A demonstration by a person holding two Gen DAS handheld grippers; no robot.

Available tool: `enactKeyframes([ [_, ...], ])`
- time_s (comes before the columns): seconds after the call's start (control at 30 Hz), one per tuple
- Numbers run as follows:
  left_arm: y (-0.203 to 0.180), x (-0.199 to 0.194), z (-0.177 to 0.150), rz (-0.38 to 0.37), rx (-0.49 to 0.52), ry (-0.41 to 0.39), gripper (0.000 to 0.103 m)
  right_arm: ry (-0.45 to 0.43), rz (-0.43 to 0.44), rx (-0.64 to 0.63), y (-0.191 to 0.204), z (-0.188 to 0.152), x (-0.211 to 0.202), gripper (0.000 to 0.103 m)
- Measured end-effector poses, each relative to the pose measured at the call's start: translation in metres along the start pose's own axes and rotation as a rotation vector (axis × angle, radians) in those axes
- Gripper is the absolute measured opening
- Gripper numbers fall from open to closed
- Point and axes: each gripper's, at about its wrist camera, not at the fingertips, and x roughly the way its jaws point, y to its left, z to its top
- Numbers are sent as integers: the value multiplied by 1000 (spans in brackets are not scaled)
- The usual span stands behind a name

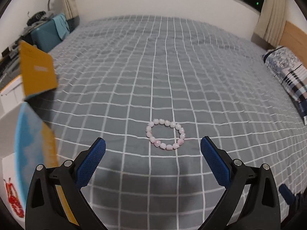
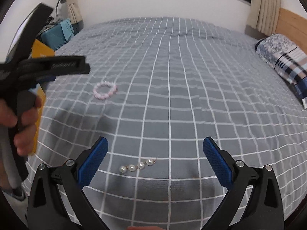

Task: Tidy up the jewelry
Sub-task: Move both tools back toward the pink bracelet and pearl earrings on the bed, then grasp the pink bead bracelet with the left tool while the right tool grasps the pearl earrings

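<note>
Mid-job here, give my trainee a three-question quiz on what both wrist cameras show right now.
1. True or false: the left claw grips the pink bead bracelet.
2. Which lies nearest the right claw?
A. pink bead bracelet
B. pearl string
C. patterned pillow
3. Fill in: the jewelry lies on a grey ____ bedspread.

Key:
1. False; the claw is open, and the bracelet lies just ahead on the bedspread.
2. B
3. checked

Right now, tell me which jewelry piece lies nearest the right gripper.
The pearl piece: a short row of four white pearls between the right gripper's open fingers. The pink beaded bracelet lies farther off, leftward.
</note>
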Motion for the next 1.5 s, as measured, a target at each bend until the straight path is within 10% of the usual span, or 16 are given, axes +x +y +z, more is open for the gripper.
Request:
enactKeyframes([
  [0.73, -3, 101, -1, -70, -6, 100, 96, 125, 65, -104, 27, -31, 61, 94],
  [1.33, -4, 100, -6, -49, 26, 147, 21, 134, 68, -91, 20, -31, 64, 30],
  [1.5, -5, 90, -7, -54, 33, 132, 19, 109, 50, -95, 21, -29, 61, 10],
])
